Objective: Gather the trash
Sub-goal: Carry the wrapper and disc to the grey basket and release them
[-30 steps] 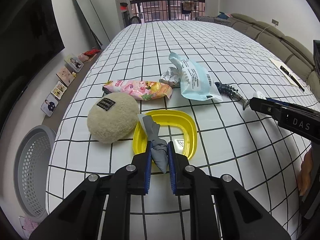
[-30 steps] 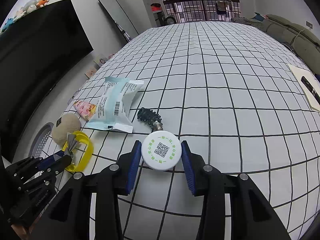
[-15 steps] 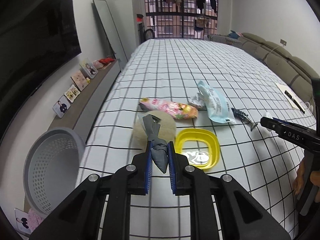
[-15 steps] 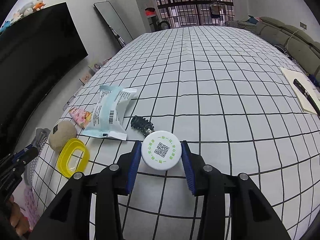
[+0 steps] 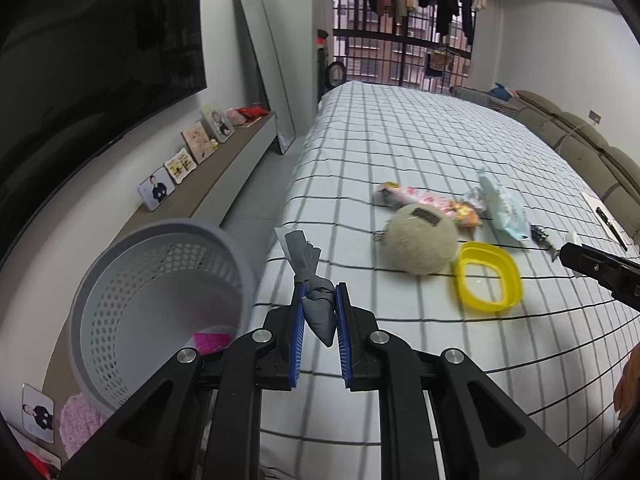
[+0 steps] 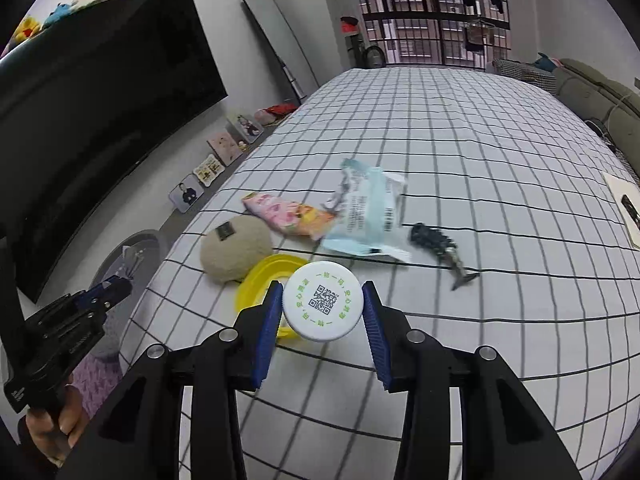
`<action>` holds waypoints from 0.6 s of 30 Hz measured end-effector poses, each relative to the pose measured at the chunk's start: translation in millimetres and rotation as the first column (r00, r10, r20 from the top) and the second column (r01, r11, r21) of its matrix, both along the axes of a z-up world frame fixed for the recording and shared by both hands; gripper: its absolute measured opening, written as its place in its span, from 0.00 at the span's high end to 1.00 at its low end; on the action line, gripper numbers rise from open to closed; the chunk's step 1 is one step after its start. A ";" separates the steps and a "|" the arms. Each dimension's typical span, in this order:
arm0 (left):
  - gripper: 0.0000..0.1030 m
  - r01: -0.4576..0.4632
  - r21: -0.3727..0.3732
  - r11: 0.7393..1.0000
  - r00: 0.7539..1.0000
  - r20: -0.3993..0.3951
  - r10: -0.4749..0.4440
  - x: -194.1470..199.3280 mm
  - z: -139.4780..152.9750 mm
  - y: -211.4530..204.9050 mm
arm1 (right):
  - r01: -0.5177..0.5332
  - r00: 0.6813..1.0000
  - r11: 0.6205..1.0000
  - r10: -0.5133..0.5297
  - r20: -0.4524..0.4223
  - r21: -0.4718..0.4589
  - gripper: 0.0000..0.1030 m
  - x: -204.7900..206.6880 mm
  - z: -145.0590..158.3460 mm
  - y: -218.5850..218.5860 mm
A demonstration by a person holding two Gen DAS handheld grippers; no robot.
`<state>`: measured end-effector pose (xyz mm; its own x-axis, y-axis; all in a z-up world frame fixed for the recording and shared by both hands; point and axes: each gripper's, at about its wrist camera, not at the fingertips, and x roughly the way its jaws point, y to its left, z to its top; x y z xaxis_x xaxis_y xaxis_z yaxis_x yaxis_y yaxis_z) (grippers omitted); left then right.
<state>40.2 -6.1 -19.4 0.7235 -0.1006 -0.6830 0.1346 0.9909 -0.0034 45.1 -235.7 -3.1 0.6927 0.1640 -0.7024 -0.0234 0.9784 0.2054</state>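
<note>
- Currently, the left gripper (image 5: 319, 312) has its jaws clamped on a crumpled grey wrapper (image 5: 310, 276), at lower centre of the left wrist view.
- The wrapper's loose twisted end stands up above the jaws, over the near edge of the bed (image 5: 420, 152).
- The grey perforated basket (image 5: 160, 280) stands on the floor at lower left of that view, beside the bed; something pink lies at its bottom.
- The right gripper (image 6: 322, 308) has its jaws clamped on a white round lid (image 6: 323, 301) with a printed code, at lower centre of the right wrist view.
- Remaining items on the bed: pink snack packet (image 6: 290, 210), pale blue packet (image 6: 366, 210), yellow ring-shaped lid (image 5: 488, 277), beige plush ball (image 5: 420, 240), dark hair clip (image 6: 438, 244).
- Risk: the wrapper is light; released short of the basket rim, it would probably drift onto the floor or the bed edge.
- Risk: the lid is held only by its rim; a tilt or jolt could make it slip out and roll.
- Risk: both grippers heading to one basket opening could collide.
- Risk: the plush ball and hair clip do not look like trash; binning them would be an error.
</note>
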 end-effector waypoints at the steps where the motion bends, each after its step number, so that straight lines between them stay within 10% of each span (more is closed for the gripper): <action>1: 0.85 -0.008 -0.001 1.000 1.000 -0.002 0.008 -0.5 -1.6 5.1 | -0.020 1.000 1.000 0.020 -0.001 -0.001 0.62 1.9 0.4 11.8; 18: 0.85 -0.238 -0.050 0.970 0.969 -0.082 0.234 14.7 -37.4 144.7 | -0.355 0.933 0.934 0.353 -0.071 -0.021 0.62 61.3 -5.5 206.6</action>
